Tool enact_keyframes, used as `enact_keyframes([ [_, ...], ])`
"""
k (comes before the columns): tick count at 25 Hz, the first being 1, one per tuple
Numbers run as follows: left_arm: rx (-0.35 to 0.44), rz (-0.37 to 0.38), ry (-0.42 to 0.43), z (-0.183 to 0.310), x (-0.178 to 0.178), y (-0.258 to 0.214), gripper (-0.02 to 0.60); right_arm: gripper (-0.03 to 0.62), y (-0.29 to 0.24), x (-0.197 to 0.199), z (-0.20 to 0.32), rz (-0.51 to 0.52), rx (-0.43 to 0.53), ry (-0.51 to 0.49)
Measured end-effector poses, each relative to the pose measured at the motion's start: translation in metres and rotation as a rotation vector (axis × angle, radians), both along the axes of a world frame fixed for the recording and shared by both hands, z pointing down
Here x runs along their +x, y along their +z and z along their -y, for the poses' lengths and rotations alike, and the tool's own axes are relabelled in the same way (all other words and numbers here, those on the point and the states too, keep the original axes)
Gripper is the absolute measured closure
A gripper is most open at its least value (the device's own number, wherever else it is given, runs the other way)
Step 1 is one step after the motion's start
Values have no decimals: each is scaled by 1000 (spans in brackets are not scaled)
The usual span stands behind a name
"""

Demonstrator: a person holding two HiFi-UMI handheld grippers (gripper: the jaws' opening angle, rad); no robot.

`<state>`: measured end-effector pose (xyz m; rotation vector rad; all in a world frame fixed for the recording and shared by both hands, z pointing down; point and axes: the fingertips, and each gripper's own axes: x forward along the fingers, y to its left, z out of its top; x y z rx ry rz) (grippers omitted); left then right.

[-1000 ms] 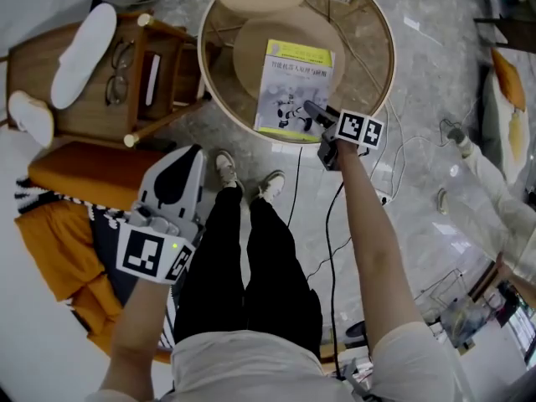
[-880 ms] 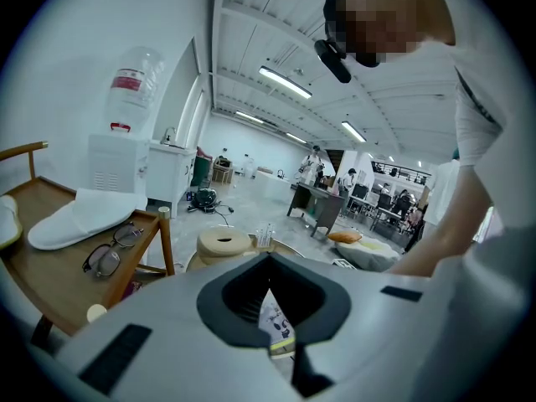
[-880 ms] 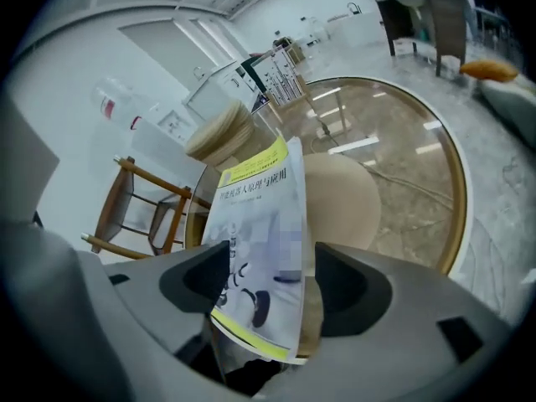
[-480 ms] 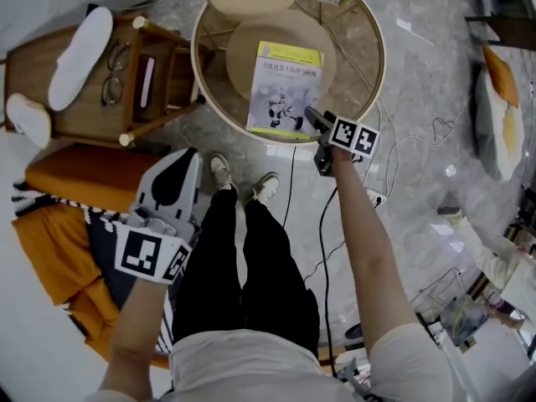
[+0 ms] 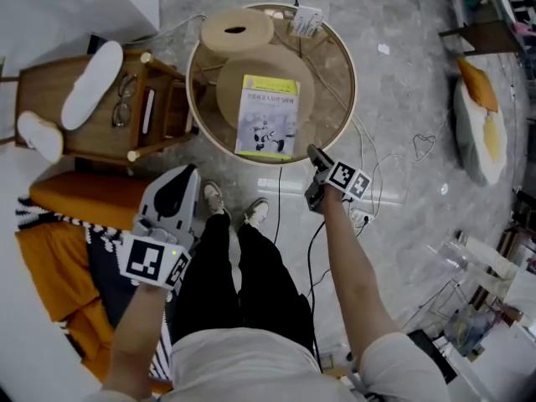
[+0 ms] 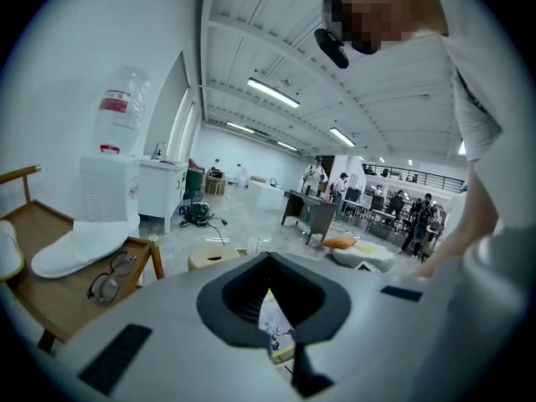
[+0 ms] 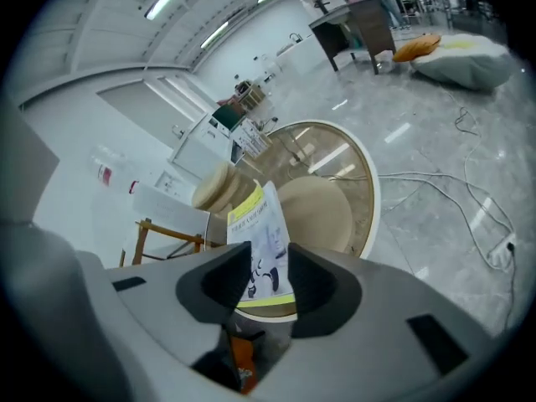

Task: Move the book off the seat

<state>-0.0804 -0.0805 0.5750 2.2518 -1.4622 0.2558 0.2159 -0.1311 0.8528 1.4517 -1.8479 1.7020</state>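
1. Right gripper (image 5: 313, 152): the jaws stand part-way apart and have just been closing, with nothing between them. In the right gripper view the book shows in the gap, but it lies well beyond the pads. The gripper hangs over the floor, just outside the round rim (image 5: 350, 74), and points down toward the book's near end.
2. Left gripper (image 5: 186, 177): the jaws are drawn together at the tips and hold nothing. It is held low by the person's left leg and plays no part in the task.
3. Book (image 5: 268, 115): it lies flat, cover up, on the round seat (image 5: 230, 86) inside the rim. Its near end seems to reach past the seat's edge toward the rim (a useful overhang, if I read it right).
4. Surroundings:
   - a smaller round stool (image 5: 237, 30) behind the seat
   - a wooden chair (image 5: 42, 82) to the left with glasses (image 5: 126, 99) and a white slipper (image 5: 92, 72) on it
   - cables (image 5: 368, 153) on the floor near the right gripper
5. Step in hand, as I judge it: the approach. The book is not yet gripped or lifted.
6. The next move calls for three things:
   - bring the right jaws to the book's near end
   - set one pad above and one below the overhang
   - close firmly before lifting, since a thin book may sag or slip
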Motion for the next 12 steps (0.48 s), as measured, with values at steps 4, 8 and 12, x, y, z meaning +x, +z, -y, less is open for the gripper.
enact_keyframes([
  [4,38,16,-2,-6,5,-32,565,551,-42,15,-1,18,65,68],
  [8,74,30,0,-10,13,-56,565,571,-79,14,5,53,113,55],
  [12,109,42,-3,-14,17,-81,565,571,-115,16,7,83,155,53],
])
